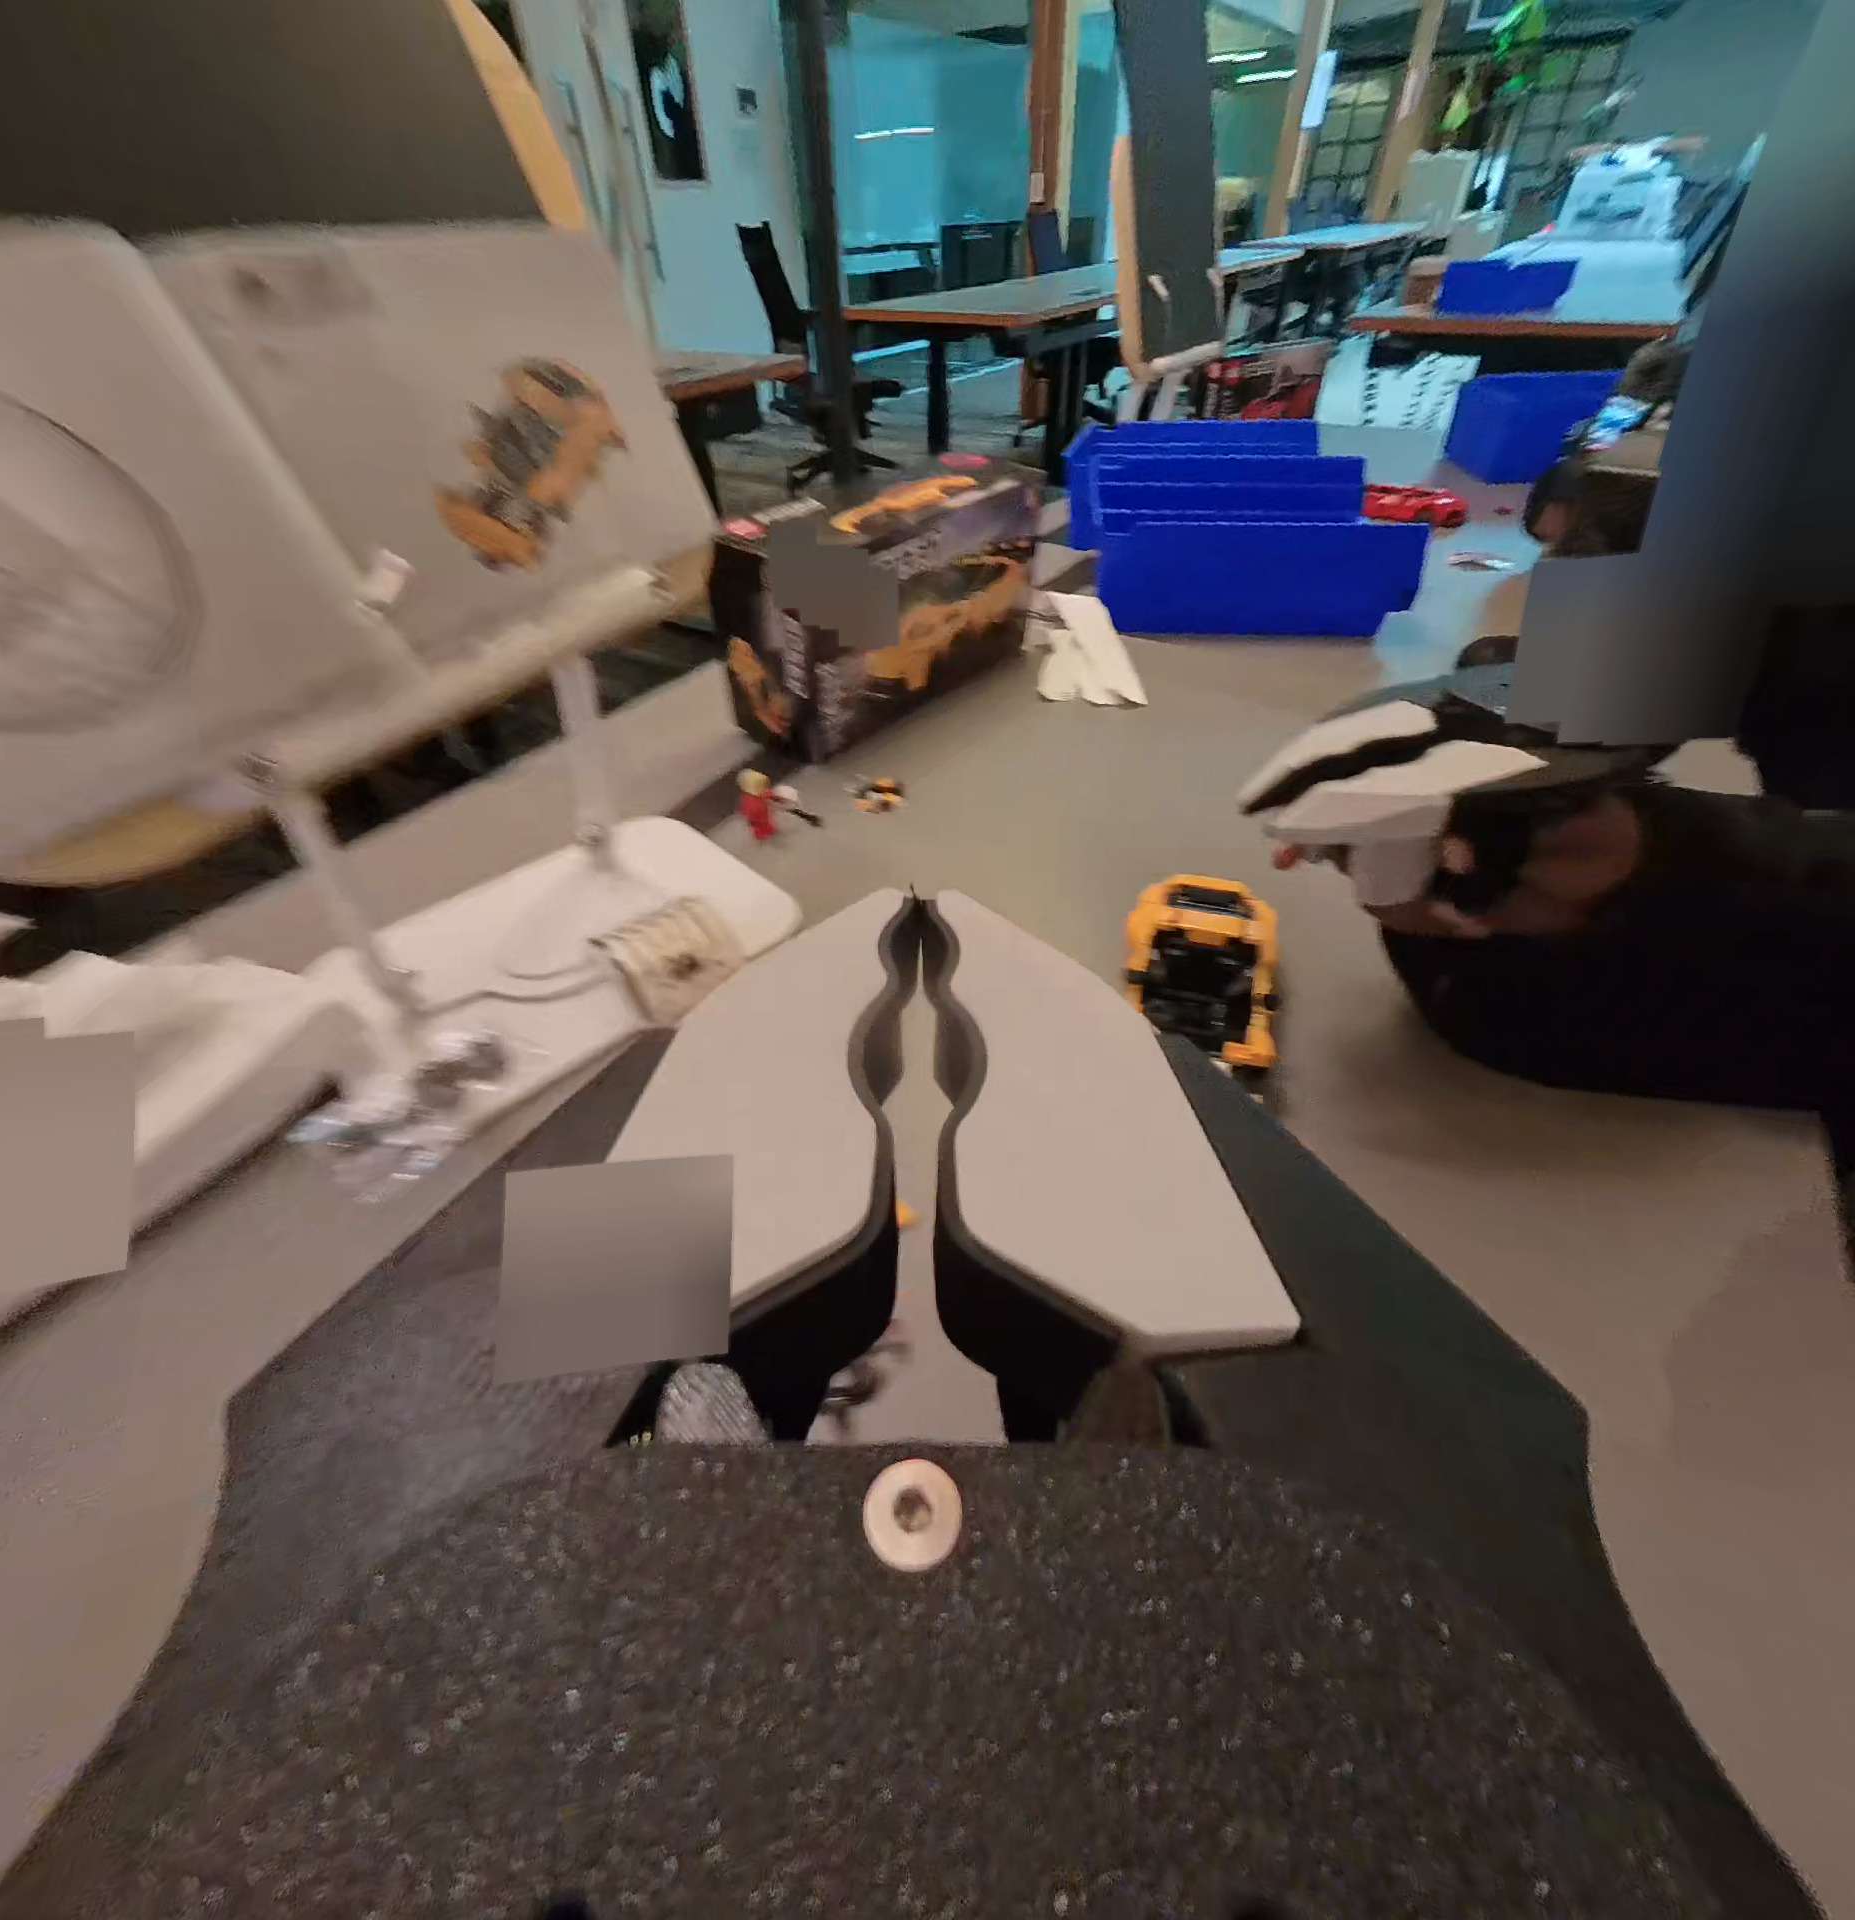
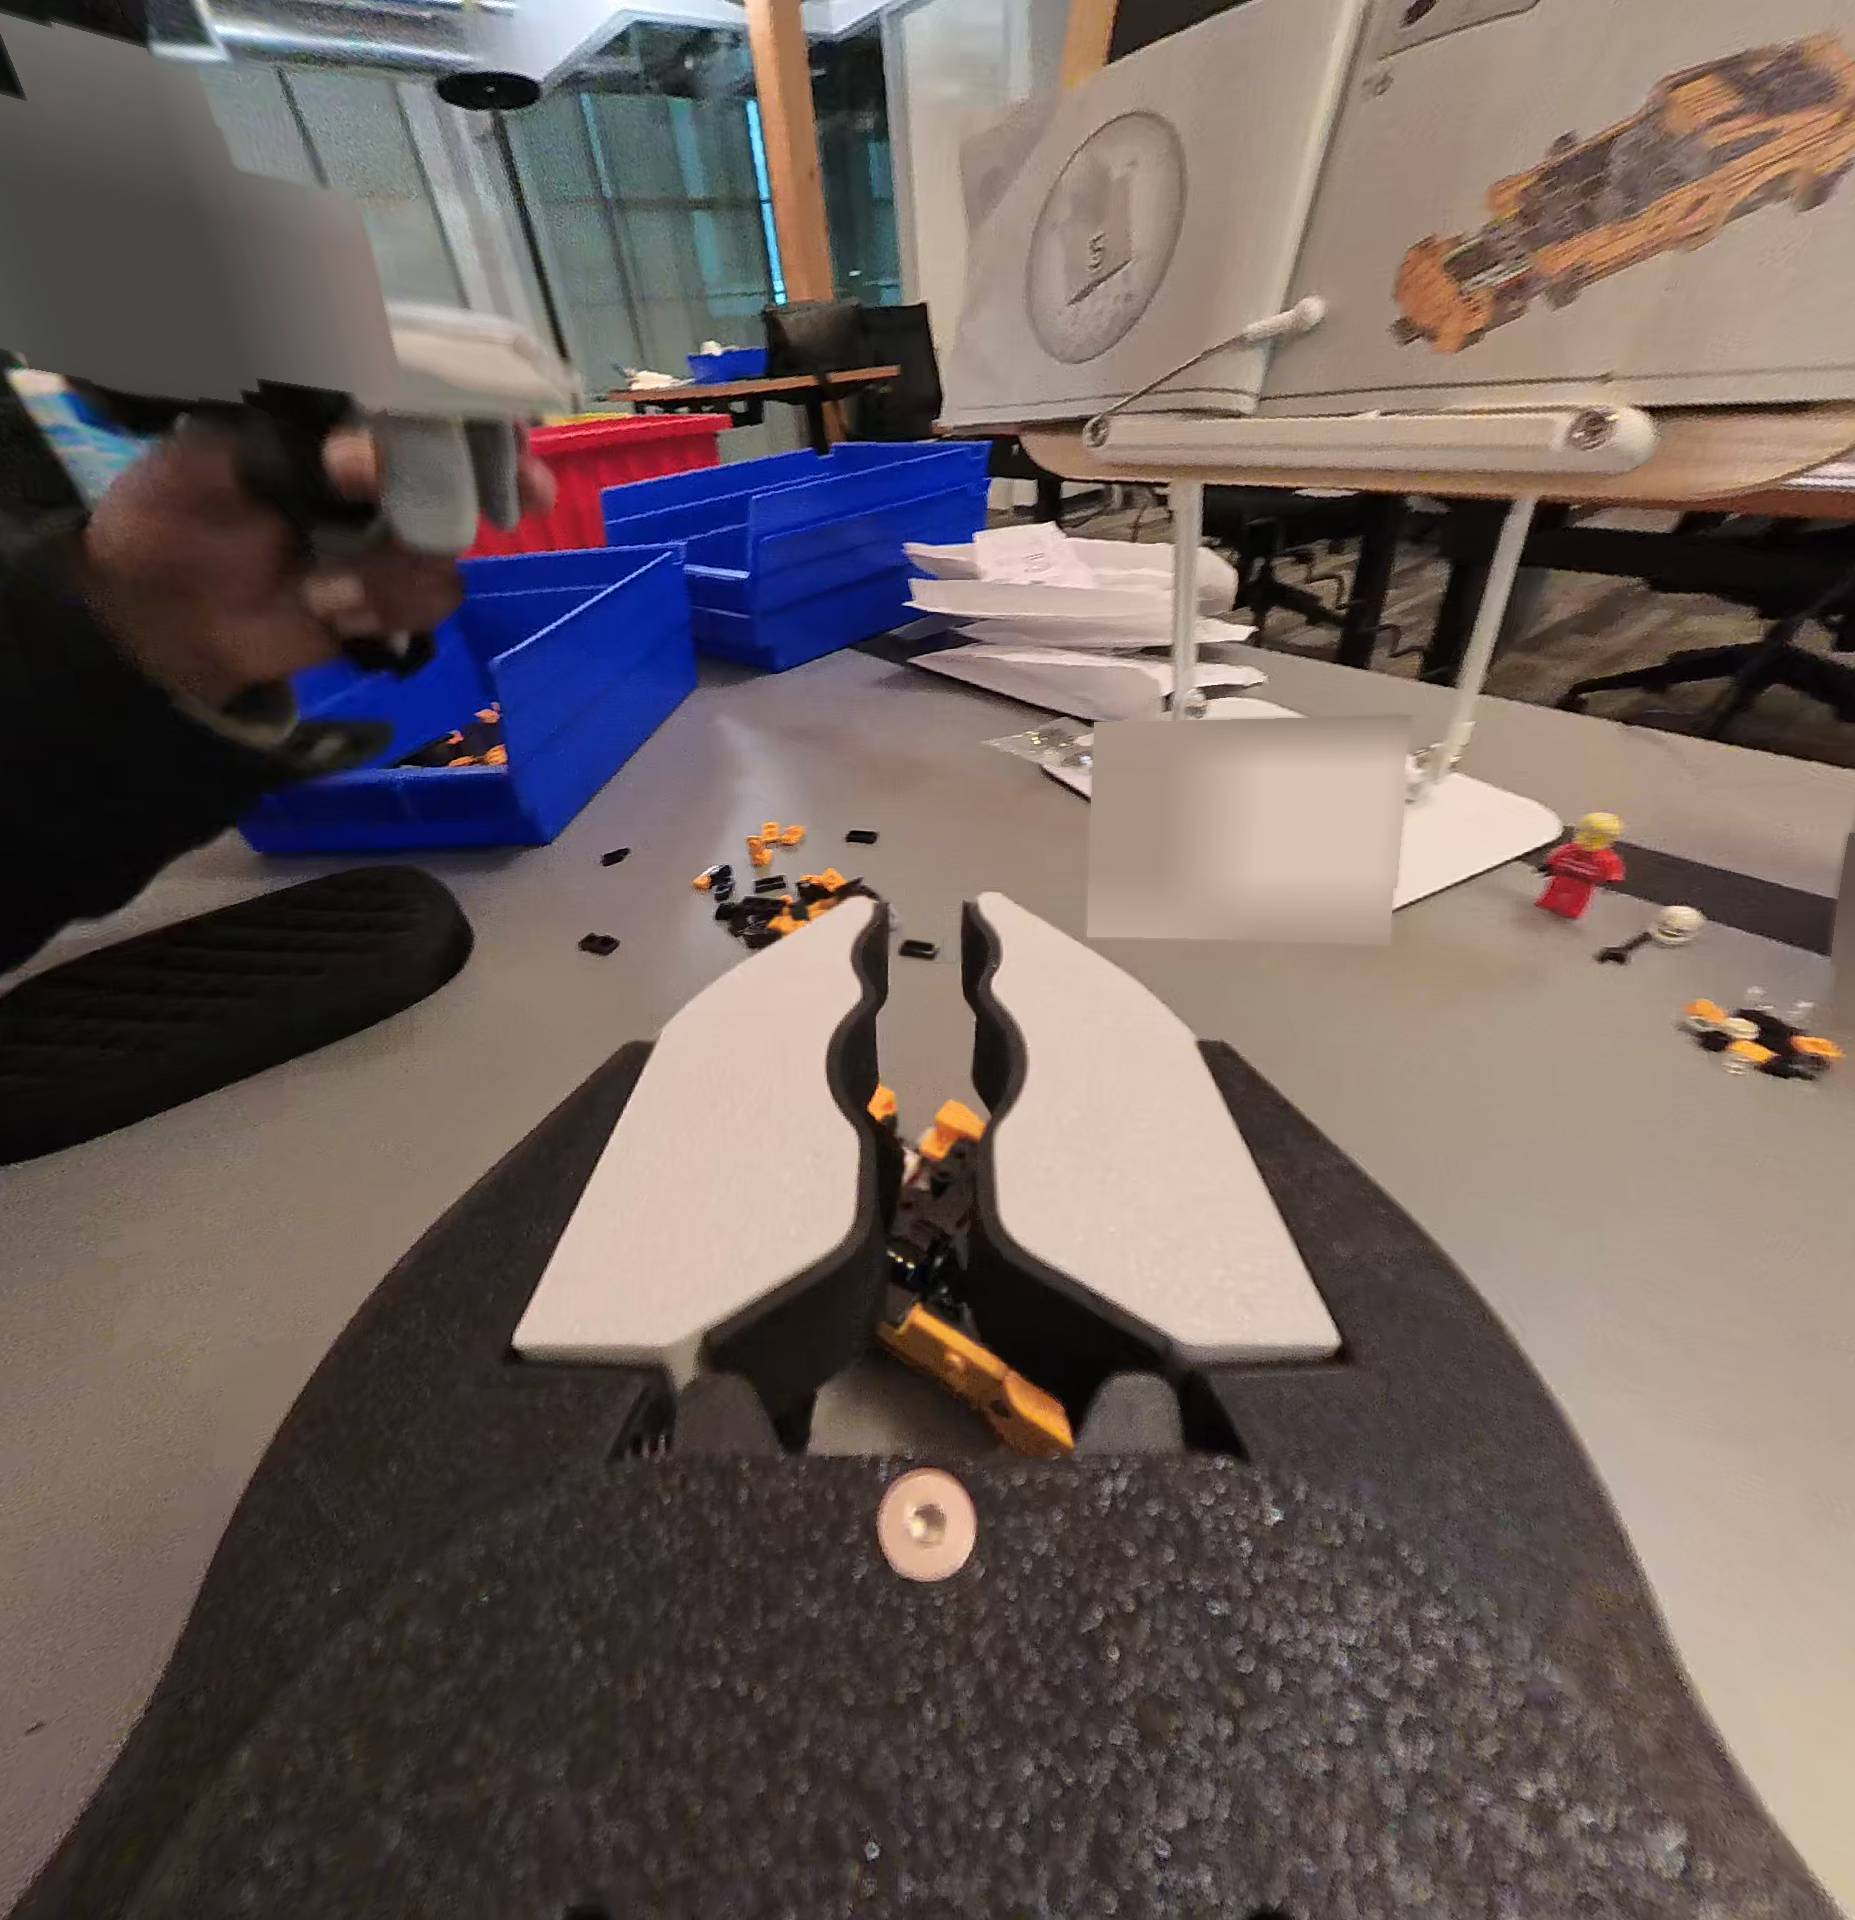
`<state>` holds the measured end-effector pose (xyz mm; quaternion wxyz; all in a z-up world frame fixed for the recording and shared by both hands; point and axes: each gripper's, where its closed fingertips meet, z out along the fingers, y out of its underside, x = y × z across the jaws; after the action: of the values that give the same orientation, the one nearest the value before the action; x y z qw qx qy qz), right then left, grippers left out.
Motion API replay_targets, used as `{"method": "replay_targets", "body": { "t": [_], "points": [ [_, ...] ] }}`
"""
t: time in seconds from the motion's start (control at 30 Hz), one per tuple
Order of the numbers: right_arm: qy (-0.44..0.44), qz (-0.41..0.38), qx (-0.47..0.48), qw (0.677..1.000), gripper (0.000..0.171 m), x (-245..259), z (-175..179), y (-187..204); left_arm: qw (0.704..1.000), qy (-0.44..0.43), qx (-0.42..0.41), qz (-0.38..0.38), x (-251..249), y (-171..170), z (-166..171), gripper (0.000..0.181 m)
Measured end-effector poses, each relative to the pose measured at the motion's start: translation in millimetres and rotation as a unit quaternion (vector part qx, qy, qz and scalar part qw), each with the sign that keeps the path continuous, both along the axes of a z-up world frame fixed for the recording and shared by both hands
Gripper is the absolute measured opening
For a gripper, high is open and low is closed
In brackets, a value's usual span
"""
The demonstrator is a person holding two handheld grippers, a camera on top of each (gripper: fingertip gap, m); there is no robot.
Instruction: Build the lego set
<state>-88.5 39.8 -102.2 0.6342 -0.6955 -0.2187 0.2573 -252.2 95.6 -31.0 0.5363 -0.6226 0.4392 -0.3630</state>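
Observation:
The partly built yellow and black lego car (image 1: 1203, 966) stands on the grey table (image 1: 1474, 1247). My left gripper (image 1: 912, 900) is above the table to the left of the car, with its jaws closed tip to tip. My right gripper (image 2: 923, 914) is open. The car (image 2: 938, 1195) shows below, through the gap between its fingers, and the pads do not press on it. In the left wrist view the right gripper (image 1: 1261, 816) hovers just above and to the right of the car. A small black piece (image 2: 916, 948) lies on the table beyond its tips.
Loose orange and black pieces (image 2: 772, 894) lie ahead, with blue bins (image 2: 549, 707) behind them. An instruction booklet on a white stand (image 2: 1525, 208), a red minifigure (image 2: 1577, 868), a small sub-assembly (image 2: 1759, 1044), the set's box (image 1: 881, 613) and a black pad (image 2: 196, 997) are around. The left gripper's tips are roughly 20 cm from the right gripper's. To the small sub-assembly (image 2: 1759, 1044): right tips about 30 cm, left tips about 40 cm.

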Motion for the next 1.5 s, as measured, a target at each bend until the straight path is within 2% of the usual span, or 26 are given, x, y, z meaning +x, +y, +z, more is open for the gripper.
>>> {"method": "replay_targets", "body": {
  "t": [0.13,0.23,0.33,0.47,0.53,0.67,0.73,0.87,0.9,1.03,1.17,1.27,1.37,1.5],
  "points": [
    [-0.001,-0.025,0.001,1.0,0.015,8,-1,5,0.997,-0.015,-0.079,-0.012,36,-21,-49,0.0],
    [-0.019,-0.037,0.006,0.999,0.02,13,-3,7,0.998,0.028,-0.056,-0.008,45,-18,-92,0.0],
    [-0.037,-0.037,0.006,0.999,0.035,18,-3,8,0.993,0.076,-0.079,-0.051,48,-27,-126,0.007],
    [-0.09,-0.032,0.013,0.995,0.048,33,1,6,0.984,0.097,-0.115,-0.096,55,-40,-139,0.026],
    [-0.137,-0.001,-0.007,0.99,0.057,36,-6,3,0.981,0.114,-0.107,-0.111,58,-47,-144,0.031],
    [-0.292,0.073,-0.112,0.947,0.079,54,-58,-7,0.976,0.152,-0.08,-0.13,63,-58,-156,0.037],
    [-0.344,0.095,-0.143,0.923,0.083,62,-81,-10,0.973,0.171,-0.073,-0.136,64,-61,-161,0.038],
    [-0.376,0.139,-0.169,0.9,0.079,61,-108,-1,0.969,0.188,-0.073,-0.143,65,-65,-168,0.042],
    [-0.379,0.154,-0.165,0.897,0.073,57,-110,2,0.968,0.191,-0.077,-0.144,65,-65,-170,0.042],
    [-0.392,0.215,-0.145,0.882,0.073,39,-110,17,0.965,0.2,-0.086,-0.143,61,-63,-171,0.042],
    [-0.392,0.269,-0.114,0.873,0.073,14,-109,26,0.98,0.159,-0.062,-0.102,49,-41,-143,0.034],
    [-0.381,0.277,-0.111,0.875,0.075,6,-108,23,0.991,0.11,-0.064,-0.046,30,-15,-121,0.029],
    [-0.349,0.263,-0.099,0.894,0.078,2,-87,18,0.997,0.059,-0.054,0.013,11,7,-100,0.024],
    [-0.24,0.177,-0.032,0.954,0.07,-14,-26,24,0.996,0.023,-0.024,0.082,-10,29,-86,0.021]
  ]
}}
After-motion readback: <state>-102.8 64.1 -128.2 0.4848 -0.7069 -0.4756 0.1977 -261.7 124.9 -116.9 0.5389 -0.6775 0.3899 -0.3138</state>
